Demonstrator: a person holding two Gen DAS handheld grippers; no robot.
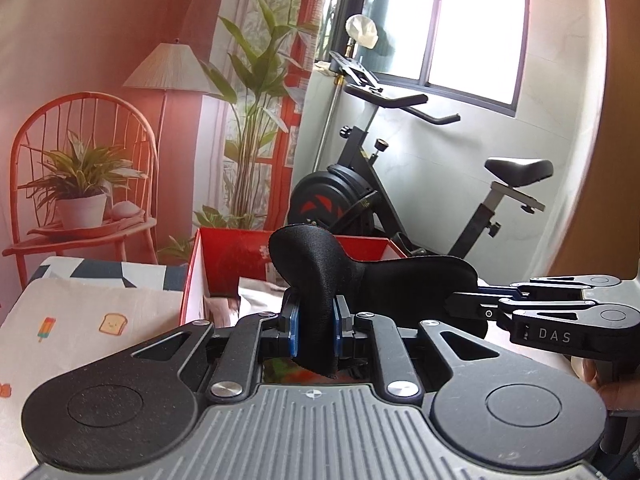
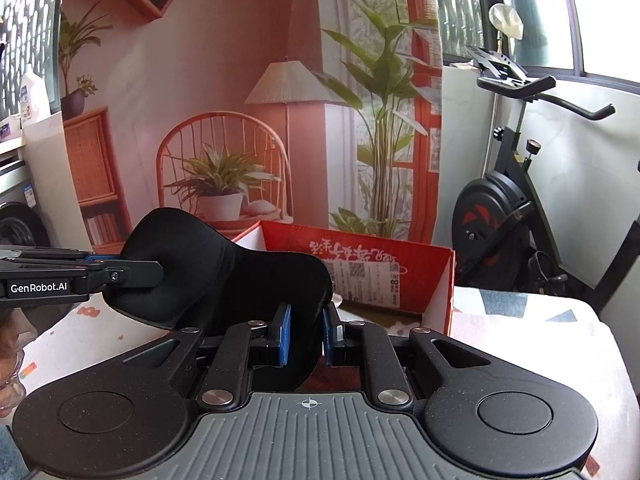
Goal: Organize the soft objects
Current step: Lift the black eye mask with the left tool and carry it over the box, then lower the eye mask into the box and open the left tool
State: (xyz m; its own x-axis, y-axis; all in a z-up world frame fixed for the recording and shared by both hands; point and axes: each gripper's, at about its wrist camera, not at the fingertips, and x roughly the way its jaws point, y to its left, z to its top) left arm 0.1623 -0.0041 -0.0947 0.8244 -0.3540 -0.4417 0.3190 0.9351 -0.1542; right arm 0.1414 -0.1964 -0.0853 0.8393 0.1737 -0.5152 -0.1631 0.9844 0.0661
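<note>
One black padded eye mask [image 1: 360,276] is held in the air between two grippers, ahead of one red cardboard box [image 1: 224,256]. The left gripper [image 1: 316,326] has its blue-padded fingers [image 1: 294,324] closed on one end of the mask. The right gripper [image 2: 306,334] has its fingers [image 2: 285,334] pinching the other end. From the left wrist view the right gripper's side reads "DAS"; from the right wrist view the left gripper's side reads "GenRobot.AI". The box, open at the top, sits on the bench [image 2: 560,344] just beyond the fingers, with upside-down printed characters and a white label. One exercise bike [image 1: 400,184] stands behind.
</note>
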